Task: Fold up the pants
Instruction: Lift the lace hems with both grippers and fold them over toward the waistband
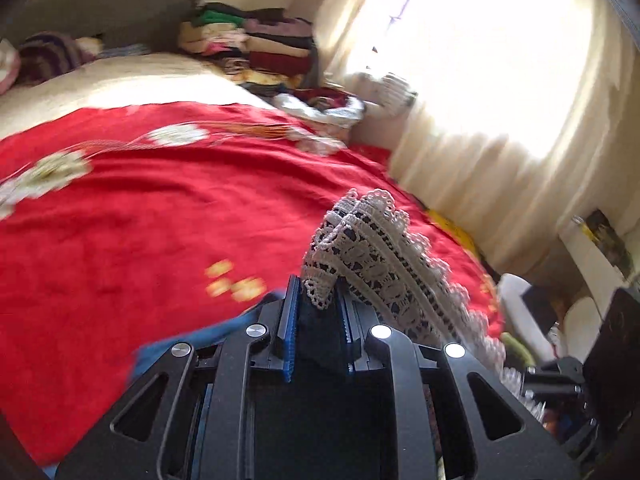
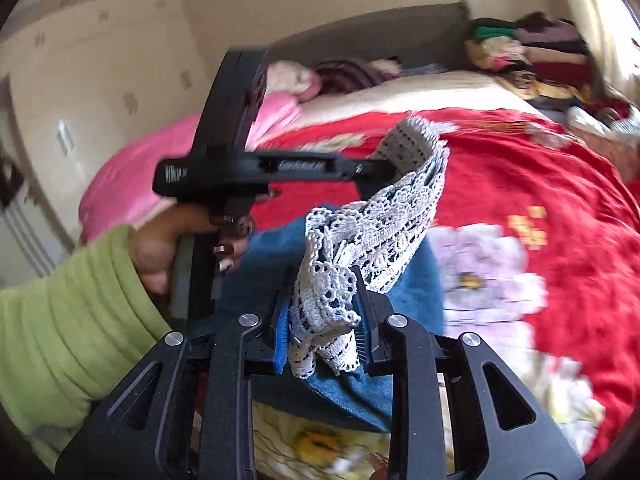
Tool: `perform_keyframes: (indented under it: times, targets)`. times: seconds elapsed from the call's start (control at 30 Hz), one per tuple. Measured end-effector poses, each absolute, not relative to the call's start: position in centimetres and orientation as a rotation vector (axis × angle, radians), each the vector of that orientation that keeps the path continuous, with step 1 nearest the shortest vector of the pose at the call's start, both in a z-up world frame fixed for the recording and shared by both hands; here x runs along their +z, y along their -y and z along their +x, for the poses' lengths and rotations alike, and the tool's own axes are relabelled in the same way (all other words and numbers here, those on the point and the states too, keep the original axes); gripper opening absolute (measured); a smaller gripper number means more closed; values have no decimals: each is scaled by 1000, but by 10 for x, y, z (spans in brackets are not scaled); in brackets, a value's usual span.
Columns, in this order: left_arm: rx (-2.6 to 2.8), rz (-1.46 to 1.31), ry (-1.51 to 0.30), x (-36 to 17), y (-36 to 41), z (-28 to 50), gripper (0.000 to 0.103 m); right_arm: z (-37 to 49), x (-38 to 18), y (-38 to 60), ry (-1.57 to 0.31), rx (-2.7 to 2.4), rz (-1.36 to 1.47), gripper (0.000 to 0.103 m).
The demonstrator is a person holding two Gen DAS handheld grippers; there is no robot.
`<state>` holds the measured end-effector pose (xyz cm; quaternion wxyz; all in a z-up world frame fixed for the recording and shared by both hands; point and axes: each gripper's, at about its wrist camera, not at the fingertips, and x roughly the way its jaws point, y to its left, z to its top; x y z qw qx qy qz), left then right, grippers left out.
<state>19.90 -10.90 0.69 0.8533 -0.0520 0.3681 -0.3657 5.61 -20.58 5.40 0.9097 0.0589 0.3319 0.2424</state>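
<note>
The left tongs [image 1: 318, 300] are closed tight on the white lace trim [image 1: 376, 256] of the blue denim pants [image 1: 192, 344]. The right tongs [image 2: 326, 312] are closed on another part of the same lace trim [image 2: 384, 220]. In the right view you can also see the other black tool [image 2: 240, 168], held by a hand [image 2: 180, 236] with a green sleeve. The lace stretches between the two grips like a little bridge.

The pants [image 2: 408, 280] are held up in the air, just above the red blanket with white flowers [image 1: 160, 208] on the bed. Their blue cloth hangs down under the tongs.

What could go wrong? Each pair of tongs has only the thin lace edge. The lace is full of holes, so it may slip out or catch on the ridged blue pads [image 1: 290, 320]. If the two hands pull apart too hard, the lace could stretch or tear. If one grip lets go, that side will likely drop and land in a messy heap.

The pants look soft and floppy. The picture is blurry, so I cannot tell whether the lace is at the leg ends or at the waist. No neat fold shows yet.
</note>
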Motion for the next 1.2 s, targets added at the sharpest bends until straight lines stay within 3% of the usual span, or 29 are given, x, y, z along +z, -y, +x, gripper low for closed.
perform_keyframes:
  times: [0.07,0.1,0.13,0.3,0.33,0.4,0.53,1.0,1.1,1.17,1.2]
  targets:
    - [-687,-140,-778,4,83,196,38,57,42,177,-720,530,47,18]
    - [-622,-185,-784,2,61,192,58,55,35,160,-730,550,-9,18]
    - [-589,-218,-786,1,47,190,66,52,30,150,-735,558,-45,18]
    - [-475,-433,-825,-15,-25,173,74,33,8,112,-747,605,-210,21]
    - [-472,-449,-835,-19,-31,171,75,28,9,112,-733,604,-224,32]
    - [-483,-487,-861,-28,-38,169,75,21,14,119,-707,598,-214,44]
    - [-530,-492,-883,-30,-28,166,79,1,27,137,-645,563,-232,52]
    - [-552,-495,-1029,-51,23,188,79,-3,5,100,-663,541,-499,50]
    - [-515,-487,-1031,-51,30,199,78,4,-1,102,-717,591,-435,20]
    - [-491,-463,-1021,-48,35,204,62,5,1,106,-733,612,-393,13]
    - [-487,-454,-1017,-47,38,206,36,6,2,109,-738,620,-367,11]
